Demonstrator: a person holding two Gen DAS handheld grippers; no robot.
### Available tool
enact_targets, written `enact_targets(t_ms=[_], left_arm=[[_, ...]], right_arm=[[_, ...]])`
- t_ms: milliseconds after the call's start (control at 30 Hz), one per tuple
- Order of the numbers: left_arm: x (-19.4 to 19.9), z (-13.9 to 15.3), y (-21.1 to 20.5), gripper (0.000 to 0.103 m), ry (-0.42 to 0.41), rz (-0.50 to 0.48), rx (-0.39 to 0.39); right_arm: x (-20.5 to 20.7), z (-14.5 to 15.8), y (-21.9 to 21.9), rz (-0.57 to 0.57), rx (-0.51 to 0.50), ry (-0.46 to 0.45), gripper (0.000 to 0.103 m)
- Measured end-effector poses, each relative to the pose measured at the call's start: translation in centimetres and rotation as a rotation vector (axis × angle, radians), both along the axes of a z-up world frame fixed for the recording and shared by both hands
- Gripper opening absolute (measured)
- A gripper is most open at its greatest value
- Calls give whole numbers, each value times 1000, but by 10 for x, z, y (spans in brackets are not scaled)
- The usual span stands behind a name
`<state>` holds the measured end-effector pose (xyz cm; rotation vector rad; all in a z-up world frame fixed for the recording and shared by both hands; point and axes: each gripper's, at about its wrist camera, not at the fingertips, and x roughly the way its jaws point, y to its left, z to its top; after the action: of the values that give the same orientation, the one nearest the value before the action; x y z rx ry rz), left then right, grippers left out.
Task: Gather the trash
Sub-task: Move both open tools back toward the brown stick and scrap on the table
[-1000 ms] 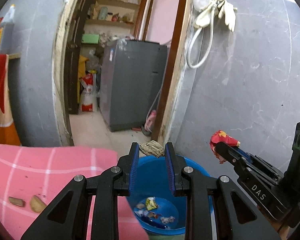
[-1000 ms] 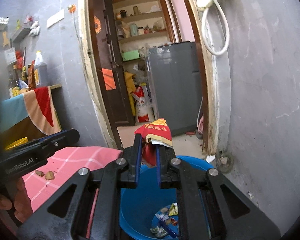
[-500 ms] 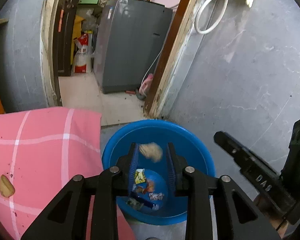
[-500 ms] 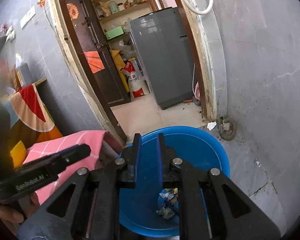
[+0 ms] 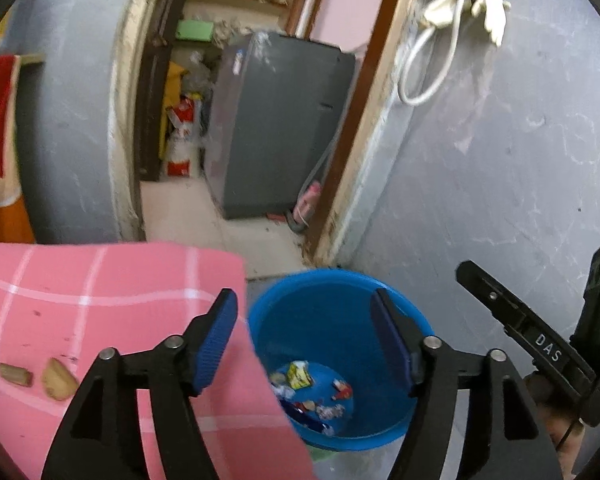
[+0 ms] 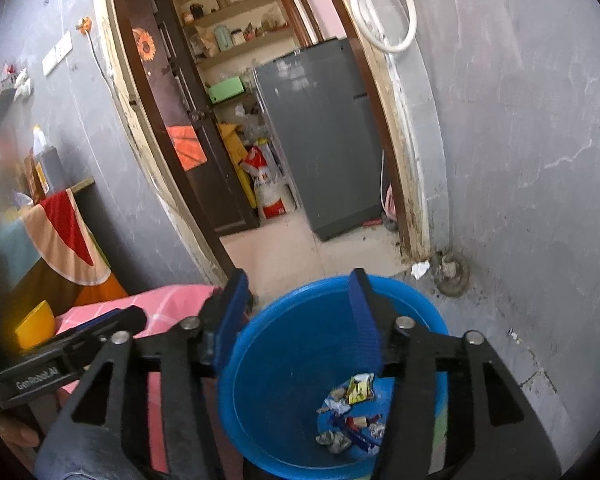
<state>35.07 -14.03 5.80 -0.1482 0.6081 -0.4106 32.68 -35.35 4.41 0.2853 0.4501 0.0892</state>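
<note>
left gripper (image 5: 304, 344): your jaws are spread wide and carry nothing; they hang over the edge of the pink cloth and the near rim of the blue bucket (image 5: 412, 316).
right gripper (image 6: 296, 320): also wide apart and empty, poised over the bucket mouth.
trash in bucket (image 6: 352, 416): wrappers and crumpled bits lie at the bottom, a yellow wrapper (image 5: 298, 374) among them.
trash left out: two brown scraps (image 5: 38, 376) sit on the pink checked cloth (image 5: 100, 280), well left of the bucket; a white paper scrap (image 6: 420, 269) lies on the floor by the door frame.
risk 1: the scraps look small and low, so your pads may pinch the cloth with them and drag it.
risk 2: the cloth edge overlaps the bucket in the left view; a tug could tip the scraps onto the floor.
risk 3: your grippers are near each other, so a crossing reach could knock them together.
surface: cloth-covered table, pink with white lines, a few dark specks.
room: grey rough walls, grey floor, open doorway to a room with a grey fridge (image 6: 320, 136) and shelves; a white hose (image 6: 380, 12) hangs on the wall.
</note>
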Motion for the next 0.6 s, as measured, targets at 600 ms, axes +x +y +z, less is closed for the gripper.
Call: enact_targets(t_ms=[600], left_arm=[[-56,36,91,100,-246,266,40]], right_arm=[[-33,38,67,52,-76,-285,103]])
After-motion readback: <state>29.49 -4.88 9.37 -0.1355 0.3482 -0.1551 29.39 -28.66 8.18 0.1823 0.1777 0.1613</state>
